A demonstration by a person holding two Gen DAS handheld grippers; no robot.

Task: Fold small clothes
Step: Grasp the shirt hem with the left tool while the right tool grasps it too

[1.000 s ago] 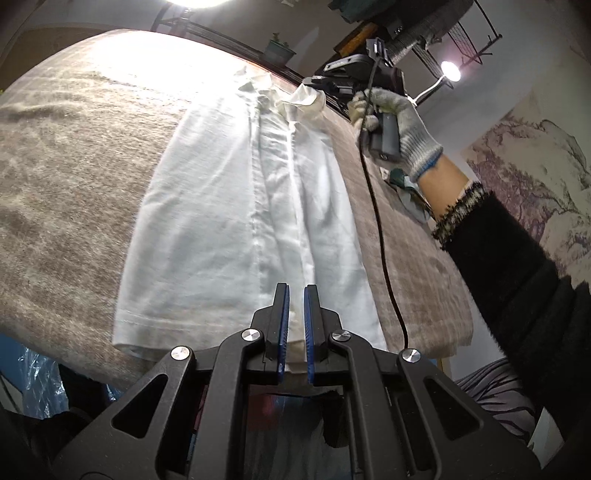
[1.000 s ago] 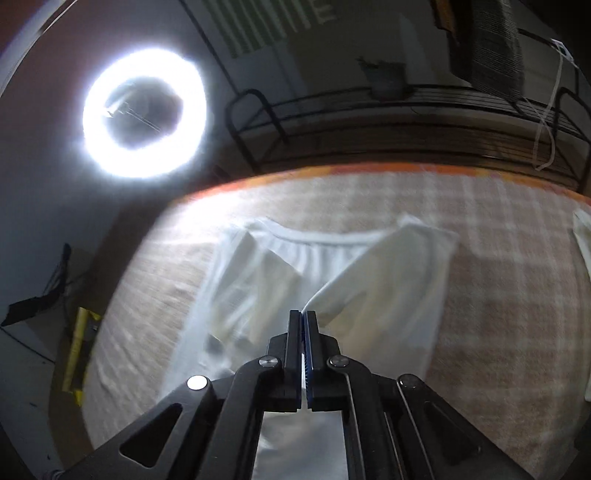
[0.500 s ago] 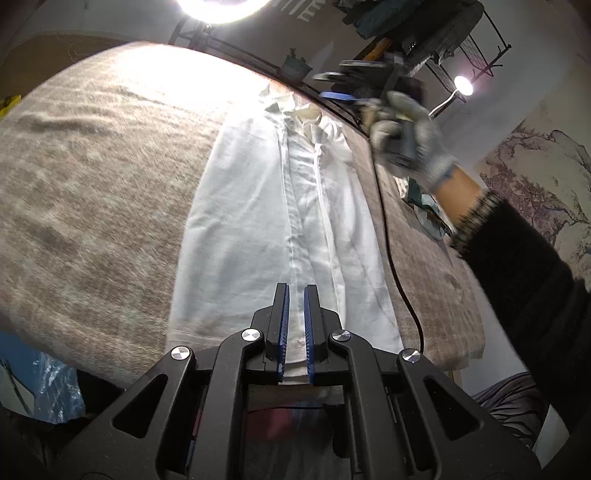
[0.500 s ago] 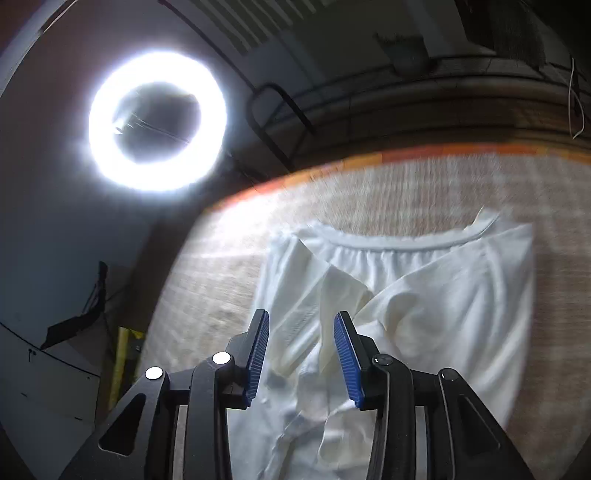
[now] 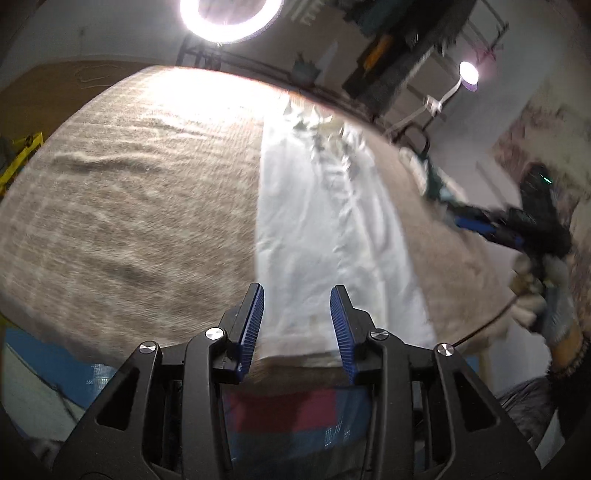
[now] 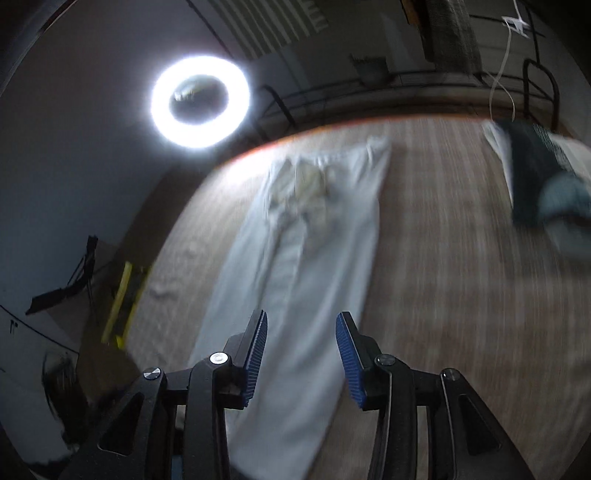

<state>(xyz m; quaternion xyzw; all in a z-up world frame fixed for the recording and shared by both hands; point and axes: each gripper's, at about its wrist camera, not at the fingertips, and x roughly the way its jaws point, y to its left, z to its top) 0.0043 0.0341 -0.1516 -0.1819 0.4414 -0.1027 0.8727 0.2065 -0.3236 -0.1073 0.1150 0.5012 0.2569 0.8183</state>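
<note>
The left claw [image 5: 297, 319], black-framed with ribbed blue pads, stands with its fingers apart and nothing between them; just ahead of its tips lies the hem of the white button-front shirt [image 5: 325, 236], folded into a long narrow strip that runs straight away from the claw toward the crumpled collar at the far end. The shirt rests flat on the beige woven table cover [image 5: 129, 206], which spreads wide to the left of the claw and in a narrower band to its right. Far ahead and above glows a round white ring lamp [image 5: 231, 18]. Off to the right of the left claw, beyond the cloth's edge, the right claw [image 5: 480, 225] shows as a blurred dark shape with blue pads, gripped by a hand in a grey knit glove [image 5: 550, 306]. In the right wrist view the right claw [image 6: 301, 350] is likewise spread open and empty, hovering over the near end of the same folded strip [image 6: 299, 266] — the shirt stretches ahead and slightly left of it, collar end farthest off. To the right of this claw and well apart from the shirt, a dark green and pale heap of clothes [image 6: 535, 177] sits near the cloth's far edge, too blurred to make out. The ring lamp [image 6: 201, 101] hangs ahead and to the left.
</note>
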